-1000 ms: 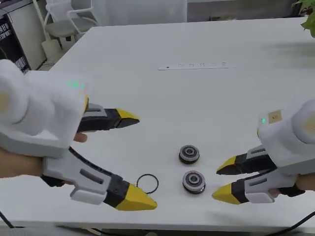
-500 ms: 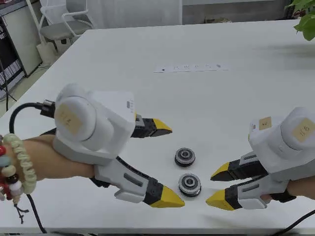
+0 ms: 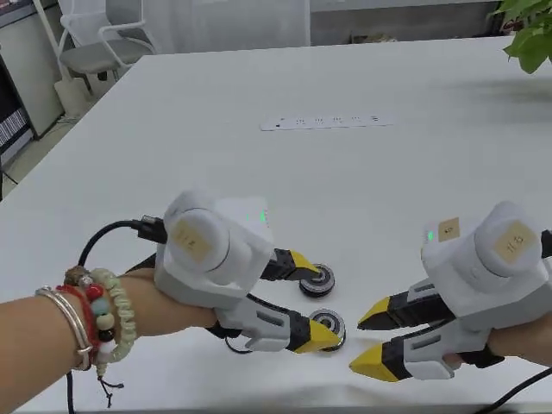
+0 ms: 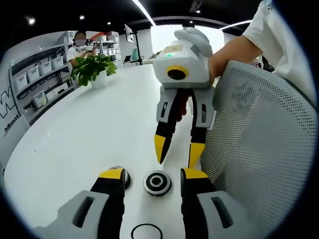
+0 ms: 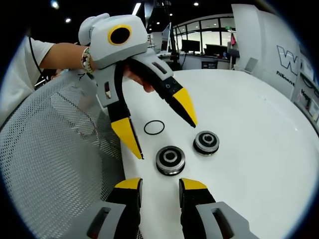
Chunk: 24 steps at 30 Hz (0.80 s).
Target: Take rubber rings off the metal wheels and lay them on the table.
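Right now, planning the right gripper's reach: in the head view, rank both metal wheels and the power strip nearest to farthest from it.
1. The near wheel, just left of the right gripper.
2. The far wheel, behind it.
3. The power strip, mid-table beyond.

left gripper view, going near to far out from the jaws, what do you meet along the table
rubber ring -> wheel -> right gripper -> potted plant

Left hand-held gripper (image 3: 321, 302), right hand-held gripper (image 3: 362, 342): white shells, yellow-tipped black jaws; beaded bracelets (image 3: 90, 315); black cable (image 3: 108, 237).
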### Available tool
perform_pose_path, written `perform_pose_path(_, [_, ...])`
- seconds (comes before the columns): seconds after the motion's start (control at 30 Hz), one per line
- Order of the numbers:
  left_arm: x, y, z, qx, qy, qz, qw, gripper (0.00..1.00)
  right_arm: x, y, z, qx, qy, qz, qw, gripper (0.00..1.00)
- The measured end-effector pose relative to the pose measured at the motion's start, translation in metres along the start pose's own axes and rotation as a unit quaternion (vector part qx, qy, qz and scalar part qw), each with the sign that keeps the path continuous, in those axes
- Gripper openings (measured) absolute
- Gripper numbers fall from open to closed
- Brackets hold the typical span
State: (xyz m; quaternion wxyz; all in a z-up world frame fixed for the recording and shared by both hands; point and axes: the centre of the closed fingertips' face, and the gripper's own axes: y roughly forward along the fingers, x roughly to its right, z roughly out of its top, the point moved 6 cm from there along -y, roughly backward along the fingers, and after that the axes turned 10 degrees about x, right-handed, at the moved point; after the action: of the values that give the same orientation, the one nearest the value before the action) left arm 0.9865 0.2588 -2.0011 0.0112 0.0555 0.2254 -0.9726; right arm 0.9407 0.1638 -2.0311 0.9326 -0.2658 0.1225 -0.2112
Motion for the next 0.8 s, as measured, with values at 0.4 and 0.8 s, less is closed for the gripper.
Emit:
perform_pose_path(0.4, [0.004,0.011,-0.020,-0.014,0.004,0.007,0.9999,0.17,0.001,0.002,-0.001,0.004,-0.001,-0.002,1.0000,0.25])
perform_pose_path(0.8, [0.007,0.012,-0.024,-0.001,-0.013,0.003,0.9999,0.09,0.007,0.003,0.002,0.010,0.005,-0.008,0.9999,0.25])
